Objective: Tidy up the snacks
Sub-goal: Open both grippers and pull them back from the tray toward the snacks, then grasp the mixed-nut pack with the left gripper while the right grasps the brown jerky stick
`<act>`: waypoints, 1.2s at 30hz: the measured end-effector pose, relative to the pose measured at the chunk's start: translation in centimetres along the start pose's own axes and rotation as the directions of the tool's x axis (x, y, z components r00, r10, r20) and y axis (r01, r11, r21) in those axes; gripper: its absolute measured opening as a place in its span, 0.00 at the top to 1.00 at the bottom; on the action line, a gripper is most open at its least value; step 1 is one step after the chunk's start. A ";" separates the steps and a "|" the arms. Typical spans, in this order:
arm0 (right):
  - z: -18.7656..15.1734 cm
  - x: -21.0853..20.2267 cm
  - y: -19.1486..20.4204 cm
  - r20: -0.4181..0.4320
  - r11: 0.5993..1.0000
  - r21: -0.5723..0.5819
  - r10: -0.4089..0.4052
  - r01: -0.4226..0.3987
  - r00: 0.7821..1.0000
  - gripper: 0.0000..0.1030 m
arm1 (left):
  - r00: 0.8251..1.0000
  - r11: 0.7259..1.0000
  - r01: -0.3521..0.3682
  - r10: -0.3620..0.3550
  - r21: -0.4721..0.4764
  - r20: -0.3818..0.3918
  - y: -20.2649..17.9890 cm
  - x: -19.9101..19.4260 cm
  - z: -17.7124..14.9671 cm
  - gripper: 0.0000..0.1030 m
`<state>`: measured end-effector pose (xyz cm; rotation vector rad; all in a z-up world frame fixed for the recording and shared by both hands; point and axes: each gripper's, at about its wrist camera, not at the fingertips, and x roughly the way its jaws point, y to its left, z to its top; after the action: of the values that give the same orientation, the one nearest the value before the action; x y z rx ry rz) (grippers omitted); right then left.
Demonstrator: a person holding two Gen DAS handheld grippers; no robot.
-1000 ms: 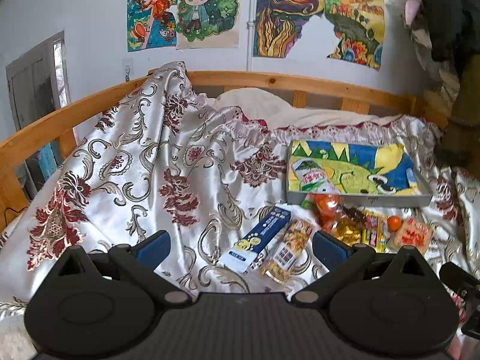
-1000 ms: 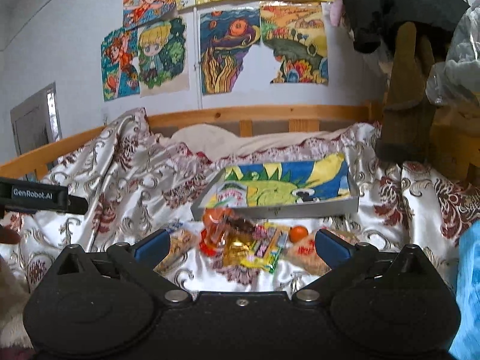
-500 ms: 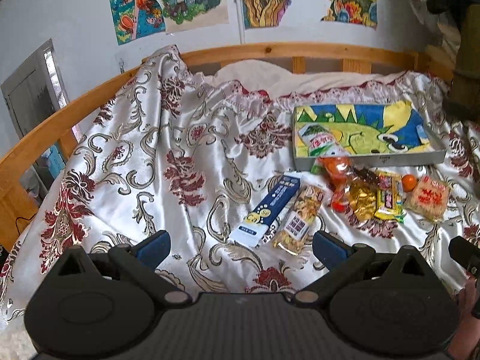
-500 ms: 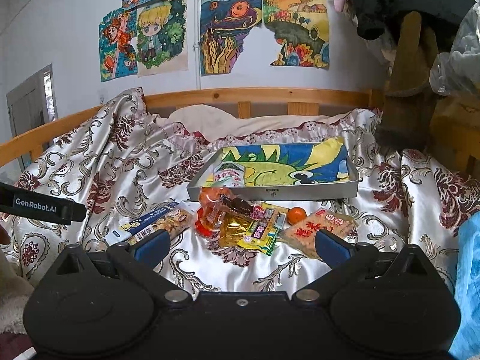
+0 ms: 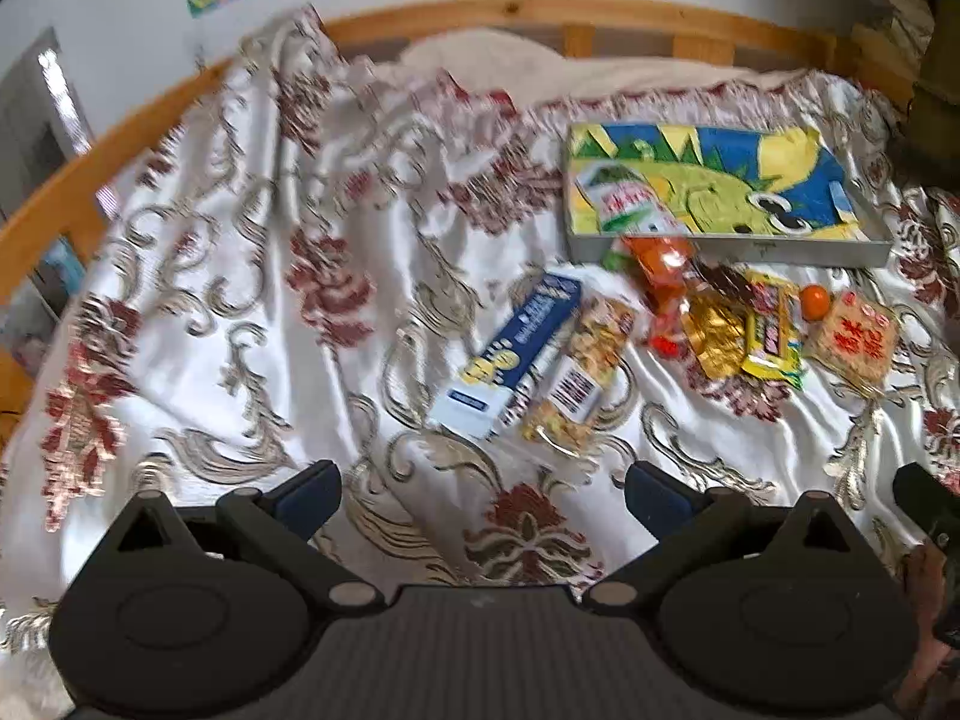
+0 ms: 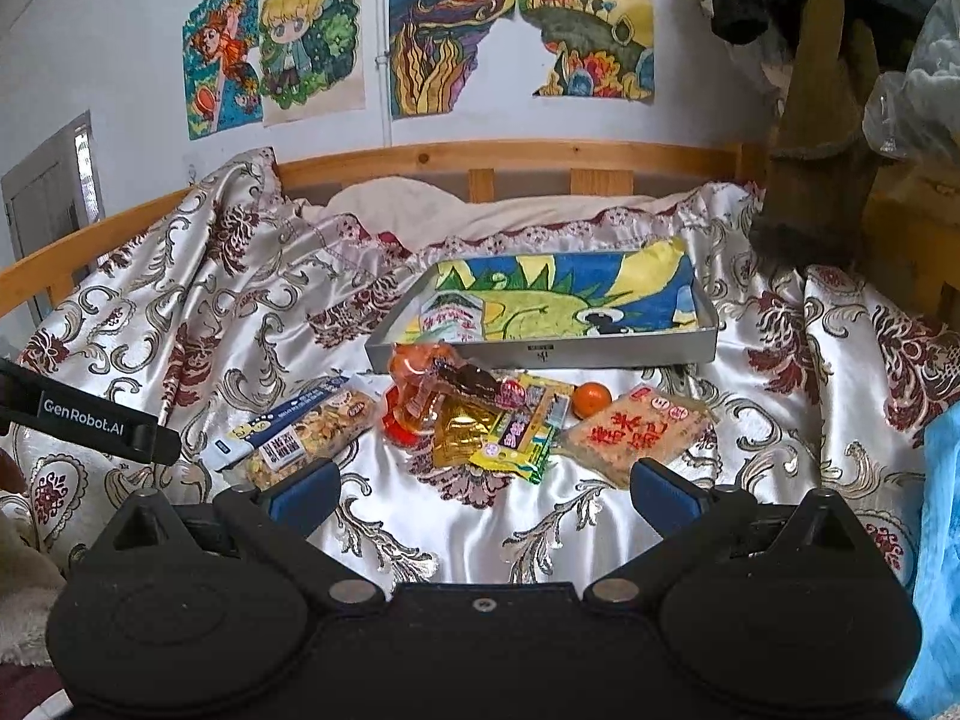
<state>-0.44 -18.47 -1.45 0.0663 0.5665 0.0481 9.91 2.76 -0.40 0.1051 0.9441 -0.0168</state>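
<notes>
A grey tray (image 5: 726, 252) (image 6: 540, 354) lined with a colourful drawing lies on the bed with one packet (image 5: 624, 201) (image 6: 451, 319) in it. In front of it lie a blue box (image 5: 516, 354) (image 6: 270, 420), a nut bar (image 5: 579, 381) (image 6: 312, 435), an orange bag (image 5: 660, 276) (image 6: 420, 384), a gold packet (image 5: 714, 330) (image 6: 465, 429), a yellow packet (image 5: 771, 327) (image 6: 528, 426), a small orange (image 5: 815, 302) (image 6: 591, 399) and a red-printed cracker pack (image 5: 855, 339) (image 6: 636, 435). My left gripper (image 5: 483, 489) and right gripper (image 6: 483, 489) both hover open and hold nothing, short of the snacks.
A satin bedspread (image 5: 240, 300) with red flowers covers the bed inside a wooden rail (image 6: 510, 153). Drawings (image 6: 456, 30) hang on the wall. Dark clothing (image 6: 828, 120) hangs at the right. The left gripper's body (image 6: 90, 420) shows at the right wrist view's left edge.
Both grippers have risen and tilted down over the bed, so the snacks and tray now sit lower and closer in view. The fingers stayed open; nothing was picked up.
</notes>
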 end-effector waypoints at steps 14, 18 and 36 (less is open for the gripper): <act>2.5 3.0 -1.4 -0.065 0.997 -0.016 0.069 -0.070 0.995 0.01 | 0.989 0.988 0.112 -0.100 0.107 -0.106 0.1 5.6 4.0 0.01; 3.7 5.2 -1.9 -0.075 0.993 -0.062 0.100 -0.105 0.992 0.01 | 0.982 0.984 0.144 -0.129 0.106 -0.140 -0.1 7.3 4.9 0.01; 4.3 17.7 -1.5 -0.104 0.892 -0.415 0.148 -0.178 0.984 0.01 | 0.975 0.952 0.187 -0.151 0.243 -0.161 -2.8 12.0 6.6 0.01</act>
<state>16.82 -19.04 -7.45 -0.3139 0.6086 0.3378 22.10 -0.31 -6.46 0.2679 1.0871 -0.2953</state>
